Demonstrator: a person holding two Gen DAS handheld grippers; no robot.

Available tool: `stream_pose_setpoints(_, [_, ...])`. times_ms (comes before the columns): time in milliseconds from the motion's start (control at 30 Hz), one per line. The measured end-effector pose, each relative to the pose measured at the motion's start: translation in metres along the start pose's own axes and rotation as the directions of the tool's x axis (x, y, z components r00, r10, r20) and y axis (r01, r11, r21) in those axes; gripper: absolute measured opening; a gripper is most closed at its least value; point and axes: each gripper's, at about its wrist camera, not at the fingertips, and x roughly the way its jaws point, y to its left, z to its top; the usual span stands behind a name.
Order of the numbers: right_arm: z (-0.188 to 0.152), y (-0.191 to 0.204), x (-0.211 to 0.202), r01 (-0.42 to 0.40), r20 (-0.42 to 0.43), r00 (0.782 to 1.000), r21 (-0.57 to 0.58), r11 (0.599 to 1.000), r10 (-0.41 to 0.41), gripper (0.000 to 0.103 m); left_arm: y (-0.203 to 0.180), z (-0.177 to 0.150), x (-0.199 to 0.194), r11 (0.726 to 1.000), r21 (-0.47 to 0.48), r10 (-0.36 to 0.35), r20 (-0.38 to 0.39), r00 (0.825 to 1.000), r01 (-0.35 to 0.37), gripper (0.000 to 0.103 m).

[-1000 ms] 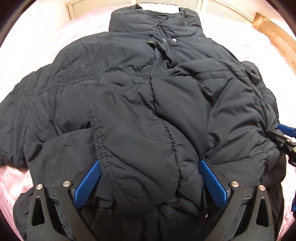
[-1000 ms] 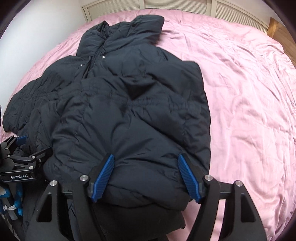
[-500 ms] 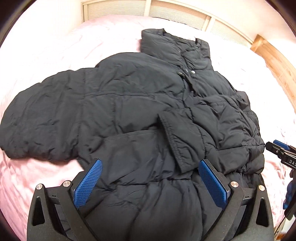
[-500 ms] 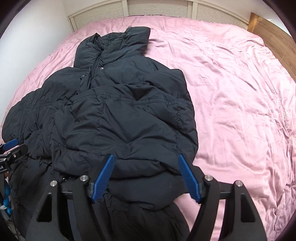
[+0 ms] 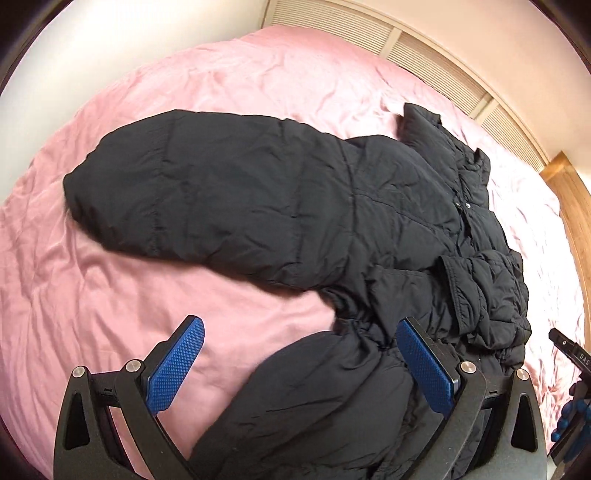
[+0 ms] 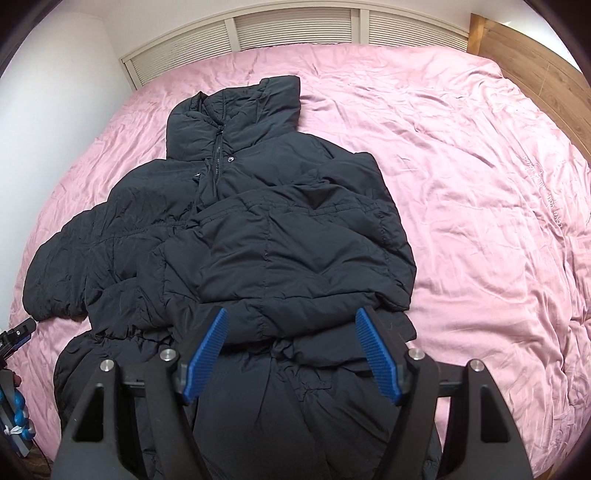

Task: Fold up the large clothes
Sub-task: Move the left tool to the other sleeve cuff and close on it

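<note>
The black puffer jacket point(image 6: 266, 229) lies on the pink bedsheet point(image 6: 480, 184), whose small stitched writing is unreadable. The left gripper point(image 5: 299, 365) and the right gripper point(image 6: 291, 354) both hover with jaws apart, empty; "DAS" shows on the right one

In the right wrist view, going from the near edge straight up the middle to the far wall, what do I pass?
Right gripper with open jaws → jacket hem → folded sleeve → zip → collar → pink bedsheet → slatted panel.
</note>
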Motion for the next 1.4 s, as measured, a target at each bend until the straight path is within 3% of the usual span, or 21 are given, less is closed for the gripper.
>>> stream_pose_setpoints(267, [-0.001, 0.017, -0.002, 0.018, -0.002, 1.000, 0.009, 1.000, -0.018, 0.071, 0.096, 0.018, -0.009, 0.980, -0.196, 0.016, 0.042, 0.999, -0.008, 0.102])
stream_pose_setpoints(600, [-0.003, 0.026, -0.005, 0.053, -0.008, 0.999, 0.018, 0.998, -0.053, 0.071, 0.190, 0.044, 0.009, 0.892, -0.443, -0.047, 0.101, 0.994, 0.087, 0.101])
stream_pose_setpoints(933, [-0.013, 0.015, -0.010, 0.103, -0.017, 0.995, 0.053, 0.993, -0.103, 0.071, 0.227, 0.059, 0.046, 0.814, -0.554, -0.129, 0.115, 0.985, 0.172, 0.100])
stream_pose_setpoints(1200, [-0.019, 0.009, -0.013, 0.132, -0.023, 0.991, 0.067, 0.989, -0.130, 0.071, 0.246, 0.068, 0.064, 0.765, -0.603, -0.186, 0.128, 0.974, 0.225, 0.093])
stream_pose_setpoints(1400, [-0.023, 0.005, -0.010, 0.127, -0.032, 0.992, 0.082, 0.989, -0.124, 0.071, 0.247, 0.074, 0.066, 0.741, -0.616, -0.232, 0.140, 0.963, 0.268, 0.076])
